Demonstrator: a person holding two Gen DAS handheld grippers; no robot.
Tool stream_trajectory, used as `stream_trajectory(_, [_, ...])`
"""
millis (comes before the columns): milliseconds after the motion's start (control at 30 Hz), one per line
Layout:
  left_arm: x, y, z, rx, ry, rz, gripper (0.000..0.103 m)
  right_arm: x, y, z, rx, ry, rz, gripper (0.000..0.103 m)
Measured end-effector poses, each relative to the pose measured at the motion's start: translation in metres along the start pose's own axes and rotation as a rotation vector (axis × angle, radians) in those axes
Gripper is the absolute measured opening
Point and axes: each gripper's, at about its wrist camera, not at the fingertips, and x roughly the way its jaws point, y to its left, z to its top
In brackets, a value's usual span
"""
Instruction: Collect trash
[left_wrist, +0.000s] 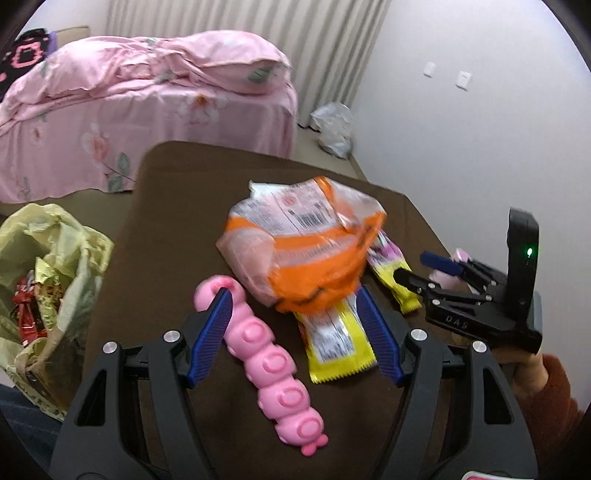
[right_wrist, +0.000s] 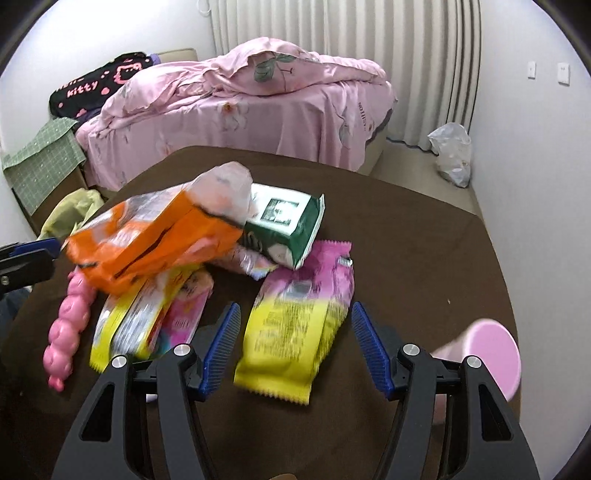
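An orange and clear snack bag (left_wrist: 306, 251) lies crumpled on the brown table (left_wrist: 177, 206), on top of a yellow wrapper (left_wrist: 336, 343). My left gripper (left_wrist: 295, 317) is open just in front of the bag, its fingers either side of the bag's near edge. A pink caterpillar toy (left_wrist: 266, 354) lies by its left finger. In the right wrist view the orange bag (right_wrist: 155, 236) is at left, a green and white packet (right_wrist: 291, 225) behind it, and a pink and yellow wrapper (right_wrist: 295, 328) lies between the fingers of my open right gripper (right_wrist: 291, 332).
An open yellow-green trash bag (left_wrist: 48, 277) with wrappers inside sits off the table's left edge. A pink cup (right_wrist: 491, 354) stands at the table's right. A pink bed (right_wrist: 258, 110) lies beyond the table. A plastic bag (right_wrist: 452, 151) sits on the floor by the wall.
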Motion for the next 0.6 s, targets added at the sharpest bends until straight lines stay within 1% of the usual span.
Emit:
stream_trajectory(67, [-0.001,0.008,0.004,-0.042,-0.005,0.017,0.066,0.009,-0.002,0.002,0.012,0.011,-0.010,0.059])
stream_trajectory(100, [-0.001,0.010,0.005,-0.051,-0.002,0.013,0.066,0.012,-0.003,0.001,0.014,0.024,-0.012,0.057])
stream_trajectory(133, [-0.001,0.011,0.004,-0.056,0.004,0.003,0.066,0.016,-0.004,-0.001,0.017,0.043,-0.009,0.045])
stream_trajectory(167, [-0.001,0.010,0.004,-0.052,0.012,-0.007,0.066,0.018,-0.005,-0.005,0.023,0.060,0.020,0.035])
stream_trajectory(200, [0.000,0.006,0.001,-0.036,0.025,-0.019,0.066,0.016,-0.006,-0.008,0.032,0.063,0.055,0.034])
stream_trajectory(233, [0.002,0.001,-0.002,-0.016,0.045,-0.037,0.066,0.012,-0.007,-0.012,0.043,0.057,0.076,0.028])
stream_trajectory(267, [0.006,-0.006,-0.006,0.010,0.074,-0.063,0.066,0.008,-0.007,-0.016,0.039,0.057,0.082,0.025])
stream_trajectory(333, [0.014,-0.018,-0.010,0.049,0.115,-0.087,0.066,-0.003,-0.006,-0.024,0.024,0.048,0.077,0.022])
stream_trajectory(367, [0.018,-0.023,-0.011,0.065,0.126,-0.081,0.066,-0.010,-0.006,-0.029,0.019,0.044,0.064,0.022])
stream_trajectory(400, [0.025,-0.029,-0.011,0.083,0.138,-0.050,0.066,-0.017,-0.007,-0.035,0.015,0.042,0.055,0.022])
stream_trajectory(467, [0.036,-0.032,-0.009,0.093,0.156,-0.002,0.066,-0.028,-0.013,-0.045,0.034,0.041,0.074,0.022])
stream_trajectory(533, [0.051,-0.032,-0.004,0.073,0.170,0.034,0.066,-0.040,-0.016,-0.052,0.054,0.037,0.100,0.021])
stream_trajectory(567, [0.056,-0.032,-0.002,0.066,0.174,0.044,0.066,-0.045,-0.017,-0.056,0.053,0.037,0.100,0.017])
stream_trajectory(600, [0.062,-0.033,-0.001,0.062,0.180,0.058,0.066,-0.050,-0.015,-0.059,0.043,0.035,0.100,0.017])
